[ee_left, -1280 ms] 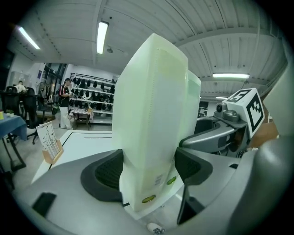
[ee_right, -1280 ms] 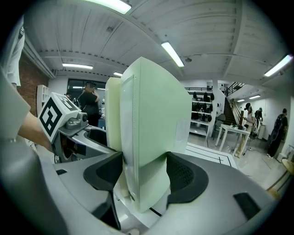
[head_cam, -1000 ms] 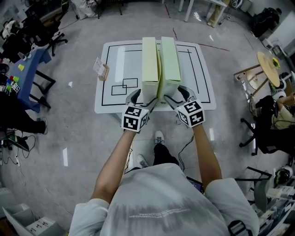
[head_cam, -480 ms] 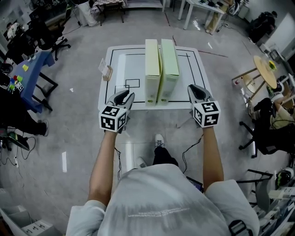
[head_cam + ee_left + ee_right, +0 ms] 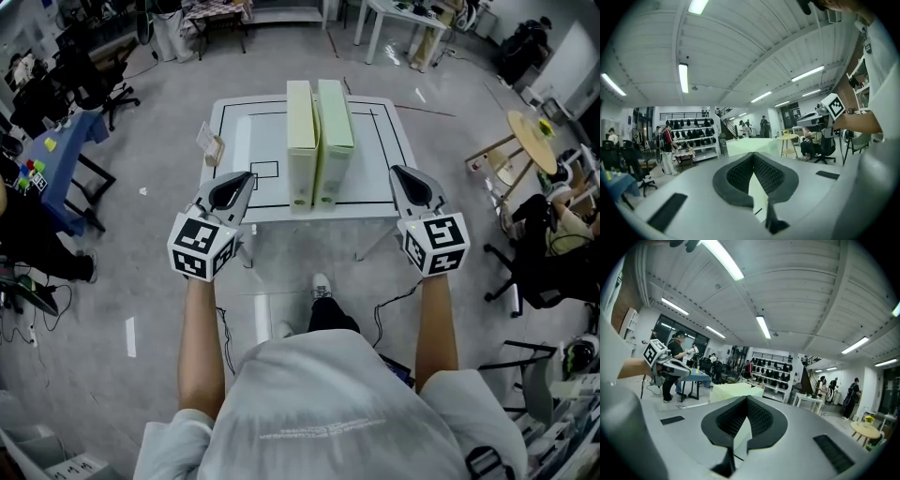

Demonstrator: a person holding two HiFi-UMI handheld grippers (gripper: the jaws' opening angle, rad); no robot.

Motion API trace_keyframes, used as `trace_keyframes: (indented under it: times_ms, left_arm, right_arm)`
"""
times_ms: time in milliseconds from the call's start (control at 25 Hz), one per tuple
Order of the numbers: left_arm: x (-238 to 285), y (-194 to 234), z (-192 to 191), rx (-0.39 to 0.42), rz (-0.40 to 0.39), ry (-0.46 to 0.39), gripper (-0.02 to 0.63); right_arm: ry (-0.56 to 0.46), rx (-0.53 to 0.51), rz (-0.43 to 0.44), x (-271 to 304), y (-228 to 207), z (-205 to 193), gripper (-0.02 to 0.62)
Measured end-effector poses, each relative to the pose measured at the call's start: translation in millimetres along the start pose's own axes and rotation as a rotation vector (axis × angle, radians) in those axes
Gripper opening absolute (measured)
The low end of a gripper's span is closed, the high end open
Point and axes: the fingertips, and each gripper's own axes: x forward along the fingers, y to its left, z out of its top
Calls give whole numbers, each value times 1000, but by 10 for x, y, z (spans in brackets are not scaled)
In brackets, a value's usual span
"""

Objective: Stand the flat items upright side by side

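**Status.** The left claw (image 5: 242,180) and right claw (image 5: 401,174) are both closed with nothing between the jaws. The jaws have just been closing on empty air. Each claw is held clear of the desk (image 5: 234,141), one off either front corner, over the floor.

The left file box (image 5: 300,141) and right file box (image 5: 334,141) stand upright on their narrow edges at the middle of the desk. They are side by side along their long faces. We cannot tell whether they touch or a hairline gap remains. In our judgement the task looks complete.

**Risks.**
- Both boxes are tall and thin on a slim base. A sideways knock from either claw, or a jolt to the desk, would tip one and likely take its neighbour with it.
- Their front ends sit near the desk's front edge. A forward nudge there could send a box off the desk.
- The desk top looks smooth and glossy, so we expect little friction to resist sliding.
- A small card stand (image 5: 208,141) sits at the desk's left edge, within the sweep of the left claw.

**Materials and shapes.**
- The boxes are slab-like rectangles with matt faces that look like card or plastic. The left is pale cream-yellow and the right pale green. Each has a round finger hole low on its front end.
- The desk is white, marked with thin black rectangles.
- The claw pads (image 5: 766,176) are dark, finely ribbed rubber, set in smooth grey shells.
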Motion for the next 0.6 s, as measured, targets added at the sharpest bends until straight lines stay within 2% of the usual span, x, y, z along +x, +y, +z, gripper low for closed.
trace_keyframes:
  times_ms: [160, 320, 600]
  left_arm:
    - [-254, -217, 148, 19, 13, -38, 20]
    - [-226, -289, 182, 46, 22, -35, 20]
    - [-192, -337, 159, 41, 22, -35, 20]
  right_arm:
    - [-5, -40, 14, -244, 268, 27, 28]
    - [-24, -53, 18, -250, 306, 100, 28]
    - [-8, -87, 20, -185, 346, 35, 28]
